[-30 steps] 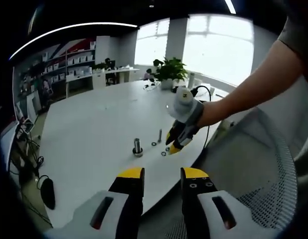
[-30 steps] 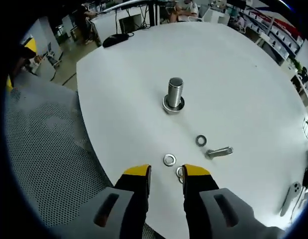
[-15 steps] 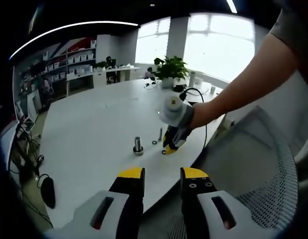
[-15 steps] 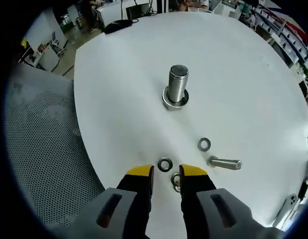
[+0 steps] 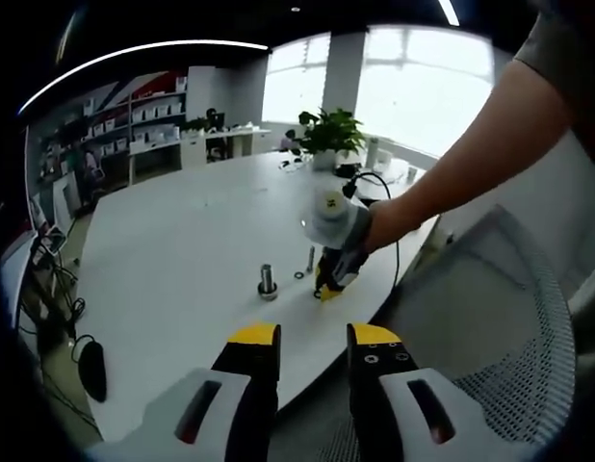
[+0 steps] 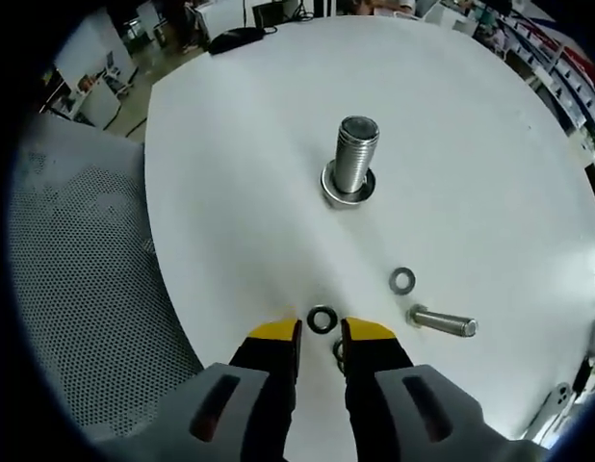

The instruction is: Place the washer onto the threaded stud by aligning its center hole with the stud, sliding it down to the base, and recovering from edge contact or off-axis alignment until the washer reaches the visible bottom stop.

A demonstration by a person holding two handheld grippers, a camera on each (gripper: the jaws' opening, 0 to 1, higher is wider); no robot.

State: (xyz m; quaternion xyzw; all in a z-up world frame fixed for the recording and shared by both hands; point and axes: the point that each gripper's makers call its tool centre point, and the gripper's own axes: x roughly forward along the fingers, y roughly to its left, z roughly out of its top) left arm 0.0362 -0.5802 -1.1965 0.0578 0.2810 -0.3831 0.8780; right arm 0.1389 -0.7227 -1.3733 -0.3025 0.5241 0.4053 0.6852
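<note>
The threaded stud (image 6: 357,164) stands upright on a white round table (image 6: 240,192), with a ring at its base. A dark washer (image 6: 323,319) lies flat just ahead of my right gripper (image 6: 322,334), whose yellow tips stand close on either side of it, open by a narrow gap. A second washer (image 6: 338,354) is half hidden by the right finger. A third washer (image 6: 402,280) lies near a loose bolt (image 6: 442,321). In the left gripper view, the right gripper (image 5: 326,286) tips down onto the table beside the stud (image 5: 268,282). My left gripper (image 5: 314,337) hangs open off the table edge, empty.
A grey mesh chair (image 6: 76,269) stands against the table's near edge; the chair (image 5: 500,318) also appears in the left gripper view. A potted plant (image 5: 326,135) and cables sit at the far side. A phone (image 6: 564,399) lies near the table rim.
My right gripper has come down closer to the dark washer and its jaws have narrowed around it. The left gripper has stayed put.
</note>
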